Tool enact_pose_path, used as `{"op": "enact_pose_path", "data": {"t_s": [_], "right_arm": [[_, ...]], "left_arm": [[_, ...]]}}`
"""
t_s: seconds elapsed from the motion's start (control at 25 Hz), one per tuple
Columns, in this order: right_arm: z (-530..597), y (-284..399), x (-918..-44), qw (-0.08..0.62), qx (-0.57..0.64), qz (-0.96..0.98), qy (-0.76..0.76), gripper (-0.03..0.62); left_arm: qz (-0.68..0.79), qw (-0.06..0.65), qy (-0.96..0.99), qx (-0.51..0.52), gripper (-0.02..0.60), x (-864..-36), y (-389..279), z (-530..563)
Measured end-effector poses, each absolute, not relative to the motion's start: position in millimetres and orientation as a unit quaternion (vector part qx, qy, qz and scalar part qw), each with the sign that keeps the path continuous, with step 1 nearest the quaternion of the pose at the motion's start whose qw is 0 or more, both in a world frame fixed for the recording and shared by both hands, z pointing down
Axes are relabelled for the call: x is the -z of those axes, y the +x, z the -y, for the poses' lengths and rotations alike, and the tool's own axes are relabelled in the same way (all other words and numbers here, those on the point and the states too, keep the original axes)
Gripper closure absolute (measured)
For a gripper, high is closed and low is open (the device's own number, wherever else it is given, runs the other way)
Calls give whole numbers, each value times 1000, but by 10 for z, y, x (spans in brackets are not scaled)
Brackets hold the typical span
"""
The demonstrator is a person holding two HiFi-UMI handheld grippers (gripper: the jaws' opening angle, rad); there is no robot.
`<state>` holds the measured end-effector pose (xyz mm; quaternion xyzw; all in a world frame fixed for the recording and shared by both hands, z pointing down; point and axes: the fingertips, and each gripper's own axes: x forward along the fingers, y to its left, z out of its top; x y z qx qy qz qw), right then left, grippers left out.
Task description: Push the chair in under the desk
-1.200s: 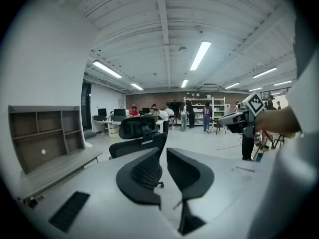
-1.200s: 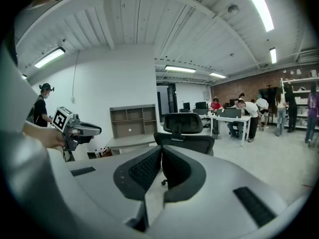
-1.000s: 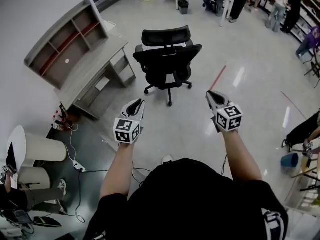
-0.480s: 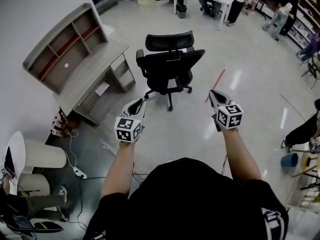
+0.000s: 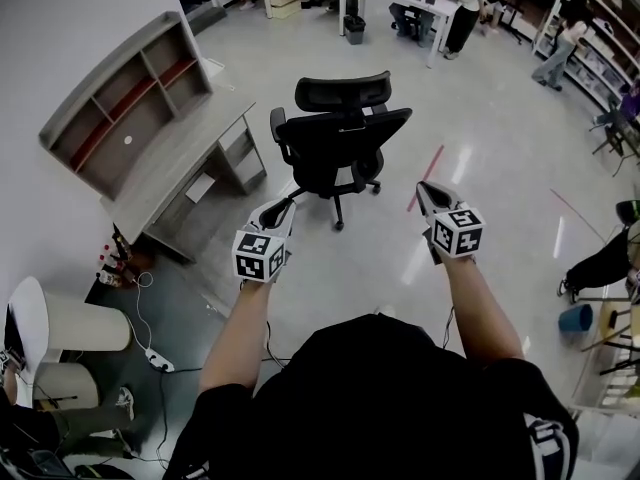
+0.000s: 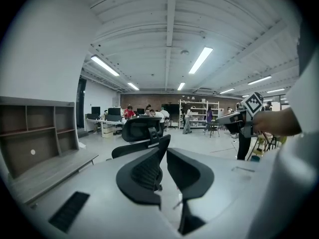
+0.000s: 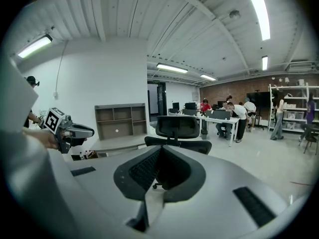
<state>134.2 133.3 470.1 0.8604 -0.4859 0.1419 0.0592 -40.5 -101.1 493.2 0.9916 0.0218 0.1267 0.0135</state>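
chair (image 5: 335, 133) | stands on open floor (image 5: 490, 128) beside the grey desk (image 5: 170, 153), apart from it, not under it | left gripper (image 5: 284, 206) | jaws pressed together, empty, short of the chair | right gripper (image 5: 424, 189) | jaws pressed together, empty, clear of the chair

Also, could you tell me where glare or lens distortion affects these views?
Head view: pale glare streaks lie on the glossy floor right of the chair. Left gripper view: fisheye bows the ceiling, black corners frame it. Right gripper view: same bowing; the ceiling light is blown out.
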Motion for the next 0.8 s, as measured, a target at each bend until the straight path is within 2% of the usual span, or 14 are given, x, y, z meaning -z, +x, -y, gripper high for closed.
{"op": "enact_pose_path", "data": {"t_s": [0.44,0.8], "right_arm": [[-1178,1712,-4790,53,-147,488,859,595],[-1046,2565,-4860,39,-153,499,852,595]], "left_arm": [[-15,15,991,-129,526,-4958,-77,1163],[0,9,990,-142,526,-4956,692,1280]]}}
